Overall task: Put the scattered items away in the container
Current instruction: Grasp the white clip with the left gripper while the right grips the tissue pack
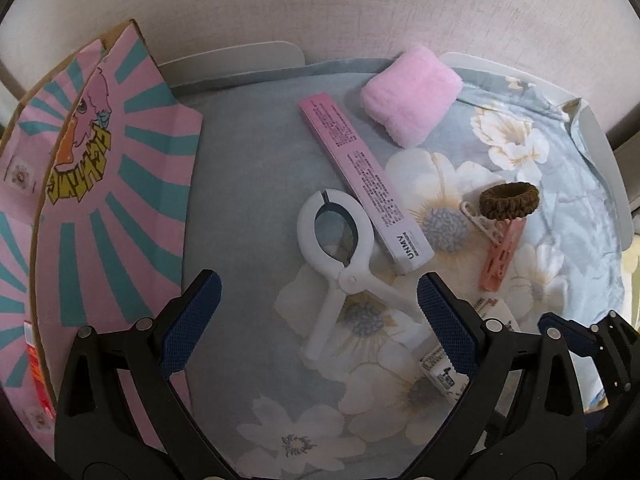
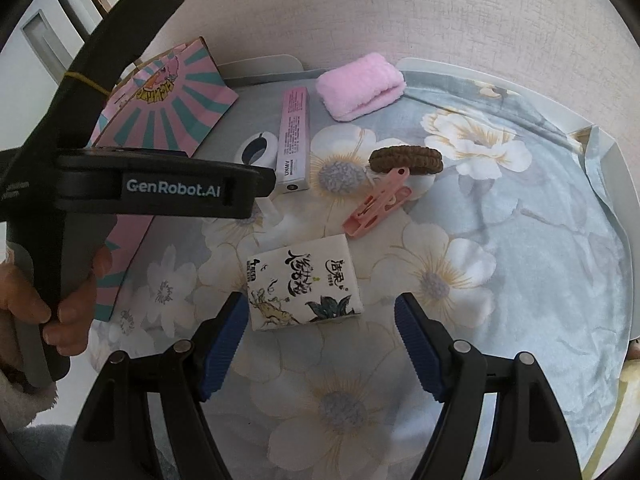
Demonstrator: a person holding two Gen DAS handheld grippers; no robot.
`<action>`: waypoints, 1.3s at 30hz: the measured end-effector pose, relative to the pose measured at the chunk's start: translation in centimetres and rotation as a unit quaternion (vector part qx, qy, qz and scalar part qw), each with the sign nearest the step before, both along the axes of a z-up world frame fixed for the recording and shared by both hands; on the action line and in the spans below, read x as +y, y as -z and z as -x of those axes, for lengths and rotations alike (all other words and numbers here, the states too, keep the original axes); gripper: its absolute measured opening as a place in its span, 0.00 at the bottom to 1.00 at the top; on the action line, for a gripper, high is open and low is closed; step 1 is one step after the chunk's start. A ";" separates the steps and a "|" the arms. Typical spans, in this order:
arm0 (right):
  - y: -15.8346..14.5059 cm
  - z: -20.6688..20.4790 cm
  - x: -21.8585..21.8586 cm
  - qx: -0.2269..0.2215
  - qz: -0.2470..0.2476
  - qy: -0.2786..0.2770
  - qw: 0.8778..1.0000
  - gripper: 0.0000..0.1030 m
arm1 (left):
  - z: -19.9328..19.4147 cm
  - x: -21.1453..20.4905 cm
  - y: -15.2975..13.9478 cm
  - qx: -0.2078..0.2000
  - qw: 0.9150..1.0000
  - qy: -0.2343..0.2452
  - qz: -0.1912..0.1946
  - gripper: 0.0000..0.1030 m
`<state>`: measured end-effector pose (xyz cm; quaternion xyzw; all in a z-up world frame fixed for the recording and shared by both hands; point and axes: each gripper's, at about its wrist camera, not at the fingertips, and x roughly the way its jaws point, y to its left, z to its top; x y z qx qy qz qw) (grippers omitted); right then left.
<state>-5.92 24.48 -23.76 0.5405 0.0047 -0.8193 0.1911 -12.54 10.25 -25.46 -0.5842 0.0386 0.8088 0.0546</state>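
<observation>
A pink-and-teal cardboard box (image 1: 104,208) stands at the left; it also shows in the right wrist view (image 2: 176,108). On the floral cloth lie a white clamp (image 1: 340,248), a long pink carton (image 1: 364,180), a pink folded towel (image 1: 412,96), a brown hair tie (image 1: 508,200), a pink clothespin (image 1: 502,256) and a tissue pack (image 2: 304,280). My left gripper (image 1: 320,316) is open, just in front of the white clamp. My right gripper (image 2: 320,340) is open, just in front of the tissue pack.
The floral cloth (image 2: 500,240) covers a white table with a raised rim (image 2: 520,88) against a pale wall. The left gripper's body (image 2: 160,192) and the hand holding it fill the left of the right wrist view, hiding part of the clamp.
</observation>
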 end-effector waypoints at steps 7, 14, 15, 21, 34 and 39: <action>-0.1 0.0 -0.2 0.010 -0.011 -0.012 1.000 0.70 | 0.5 -0.1 1.0 -0.006 1.000 -0.001 0.004 0.96; -0.5 -0.9 -2.0 0.045 -0.057 -0.064 0.995 0.70 | 0.4 -0.8 0.5 0.005 1.000 -0.006 0.007 0.88; -0.4 -1.0 -2.2 0.047 -0.064 -0.069 0.994 0.70 | 0.3 -0.9 0.4 0.009 1.000 -0.007 0.010 0.85; -0.2 -1.5 -3.0 0.051 -0.070 -0.087 0.992 0.70 | 0.6 -1.8 0.1 0.006 1.000 -0.009 0.013 0.75; 0.9 -0.1 -4.0 0.063 -0.089 -0.088 0.990 0.70 | 0.8 -3.0 0.6 0.004 1.000 -0.005 0.004 0.70; 1.4 0.2 -4.5 0.075 -0.118 -0.095 0.986 0.70 | 0.9 -3.4 0.5 0.006 1.000 -0.002 -0.004 0.66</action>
